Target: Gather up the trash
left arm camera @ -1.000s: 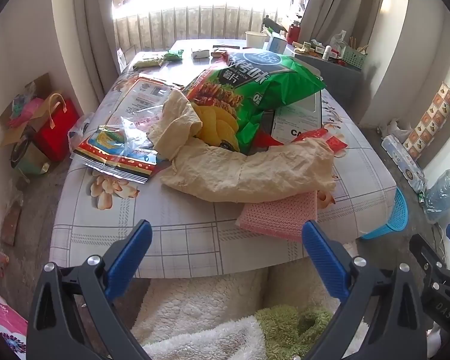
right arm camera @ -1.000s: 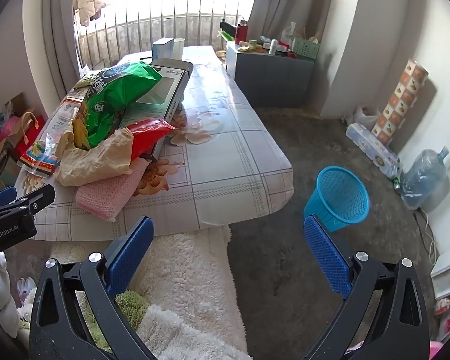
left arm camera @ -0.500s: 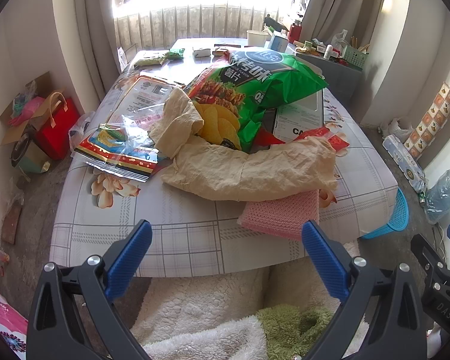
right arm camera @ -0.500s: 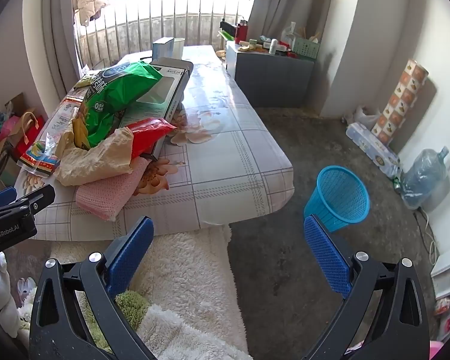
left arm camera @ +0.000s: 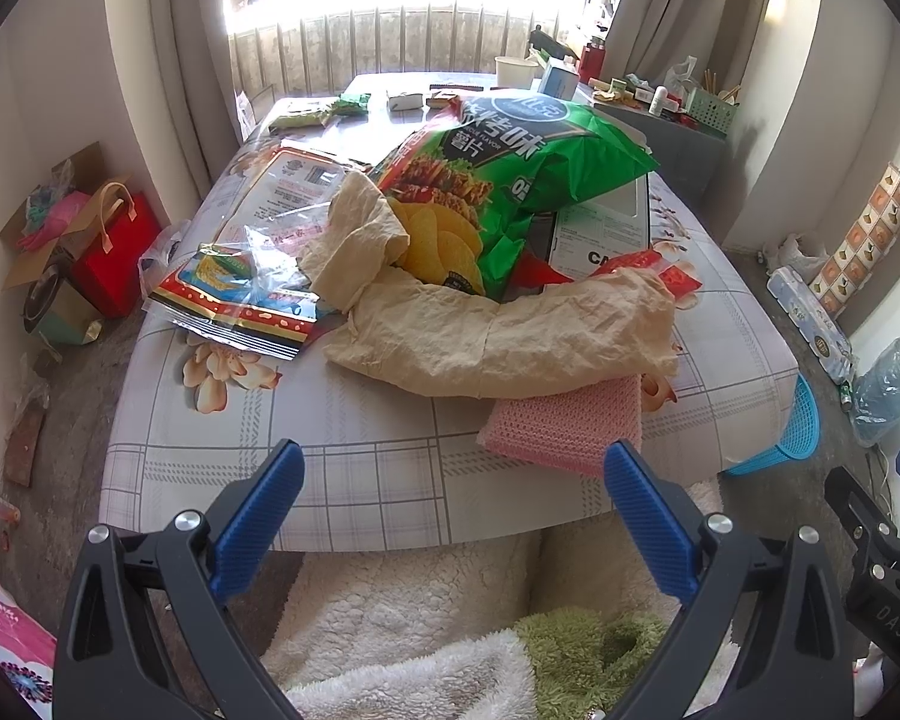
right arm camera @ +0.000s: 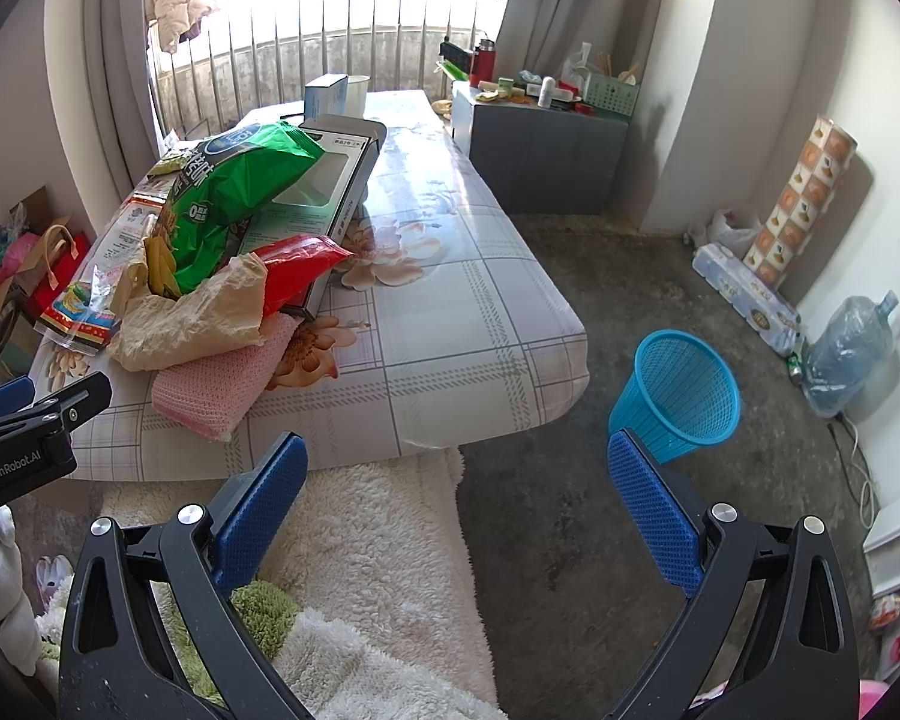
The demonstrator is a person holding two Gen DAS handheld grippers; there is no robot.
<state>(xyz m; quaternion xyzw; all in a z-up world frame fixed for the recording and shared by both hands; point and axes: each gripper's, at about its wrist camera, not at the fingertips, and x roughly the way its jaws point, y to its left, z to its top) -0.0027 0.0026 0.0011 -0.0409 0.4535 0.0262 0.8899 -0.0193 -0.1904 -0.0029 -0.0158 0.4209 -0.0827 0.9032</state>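
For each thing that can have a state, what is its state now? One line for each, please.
Left hand-held gripper: open, holding nothing.
Right hand-held gripper: open, holding nothing.
Green chip bag: lying on the pile, still puffed.
Crumpled beige paper bag: flattened, resting on the pink knitted cloth.
Blue mesh plastic bin: upright on the floor, apparently empty.

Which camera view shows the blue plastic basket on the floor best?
The right wrist view shows it best: the whole blue basket stands on the floor beside the table, its open mouth visible. In the left wrist view only a part of the basket shows, behind the table's corner.
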